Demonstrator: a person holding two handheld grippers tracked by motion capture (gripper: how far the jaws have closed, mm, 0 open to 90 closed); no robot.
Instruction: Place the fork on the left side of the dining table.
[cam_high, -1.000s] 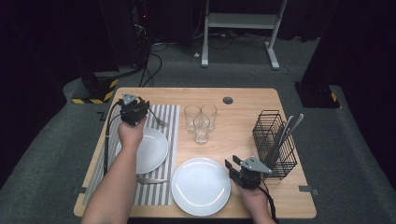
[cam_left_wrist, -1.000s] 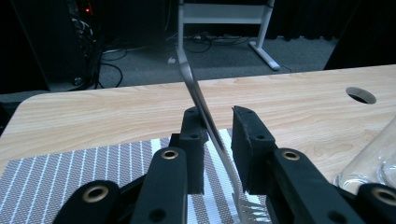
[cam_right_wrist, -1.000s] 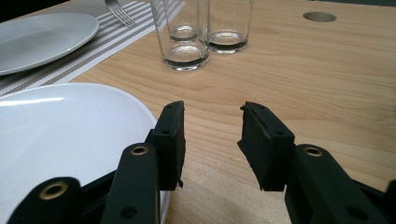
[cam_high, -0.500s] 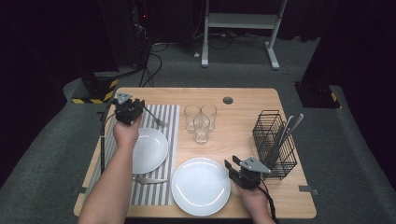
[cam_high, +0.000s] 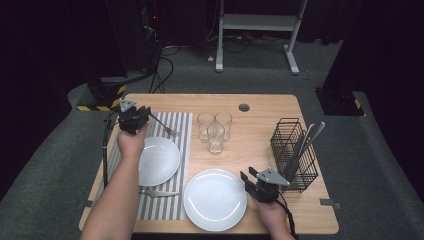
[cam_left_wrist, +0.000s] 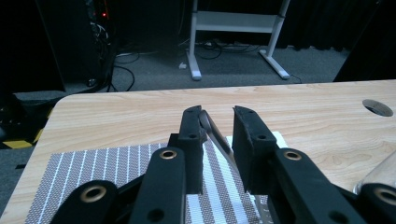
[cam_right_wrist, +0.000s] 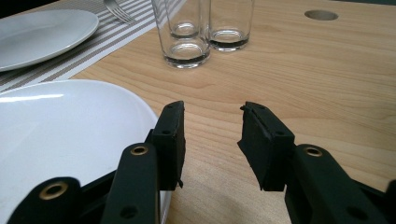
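Nearest me, the right gripper (cam_high: 248, 180) sits low at the front edge of the table (cam_high: 260, 107), the person's hand tucked behind it and the wrist coming straight in from below. Its jaws stand apart with nothing between them, one jaw just over the rim of the large white plate (cam_high: 215, 199) and the other over bare wood. Beside it on the right stands the black wire rack (cam_high: 295, 155) with cutlery leaning out of it.

Further in, the left forearm stretches long across the striped placemat (cam_high: 172, 150), passing the knife (cam_high: 159, 192) and covering part of the smaller plate (cam_high: 159, 160). That hand is raised at the far left corner, holding the left gripper (cam_left_wrist: 215, 122) level and pointing away over the table. Its jaws are narrowed but not fully closed, and the handle of the fork (cam_high: 165, 127) runs between them, lying against one jaw; the tines end rests on the mat.

Beyond the plates, three empty glasses (cam_high: 215, 130) cluster mid-table. I can read no writing or labels anywhere.
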